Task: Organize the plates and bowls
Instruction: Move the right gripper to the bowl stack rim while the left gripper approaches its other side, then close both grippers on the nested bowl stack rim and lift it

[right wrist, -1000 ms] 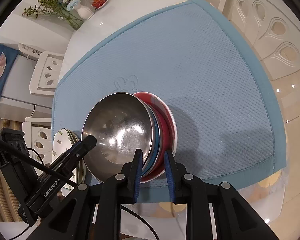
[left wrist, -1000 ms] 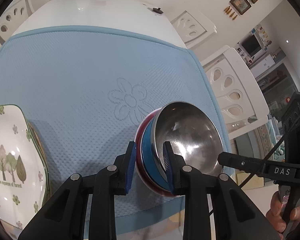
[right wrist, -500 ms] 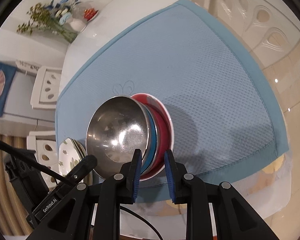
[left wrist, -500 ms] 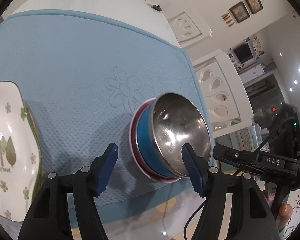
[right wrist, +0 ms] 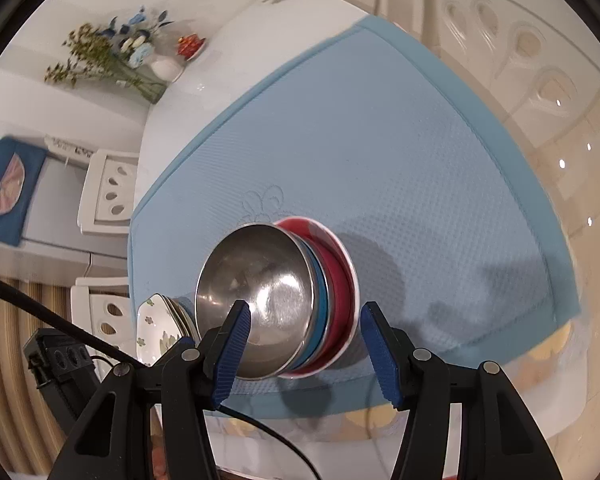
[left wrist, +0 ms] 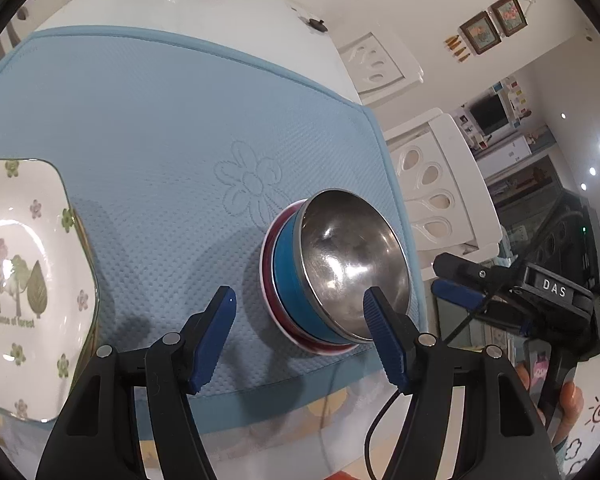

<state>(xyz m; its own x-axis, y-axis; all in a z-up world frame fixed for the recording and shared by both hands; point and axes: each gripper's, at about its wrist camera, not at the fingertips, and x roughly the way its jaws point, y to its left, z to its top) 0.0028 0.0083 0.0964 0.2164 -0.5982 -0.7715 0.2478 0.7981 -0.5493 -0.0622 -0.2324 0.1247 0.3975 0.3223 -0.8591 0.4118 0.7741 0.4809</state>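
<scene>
White dining table (left wrist: 220, 4) with a blue textured mat (left wrist: 160, 112) over most of it, white chairs around.

Going left to right in the left wrist view: we saw a stack of floral plates (left wrist: 24, 280) at the mat's left edge, square-ish, top one printed with trees, nothing on it. Next, the left gripper (left wrist: 300, 320), jaws standing wide and holding nothing, one finger over bare mat, the other in front of the steel bowl's rim; we could not tell contact. Then the nested stack near the mat's front edge: steel bowl (left wrist: 352, 264) in a blue bowl (left wrist: 288, 280) in a red bowl (left wrist: 270, 276) with a white rim. Steel bowl empty. Far right, the right gripper (right wrist: 304, 344), jaws opening, nothing gripped, pads either side of the stack's near rim.

Risks as we judged them: the stack sat close to the mat and table edge, so a nudge from either finger while pulling away could tip or slide it off. The steel bowl looked loosely seated and could rock.
</scene>
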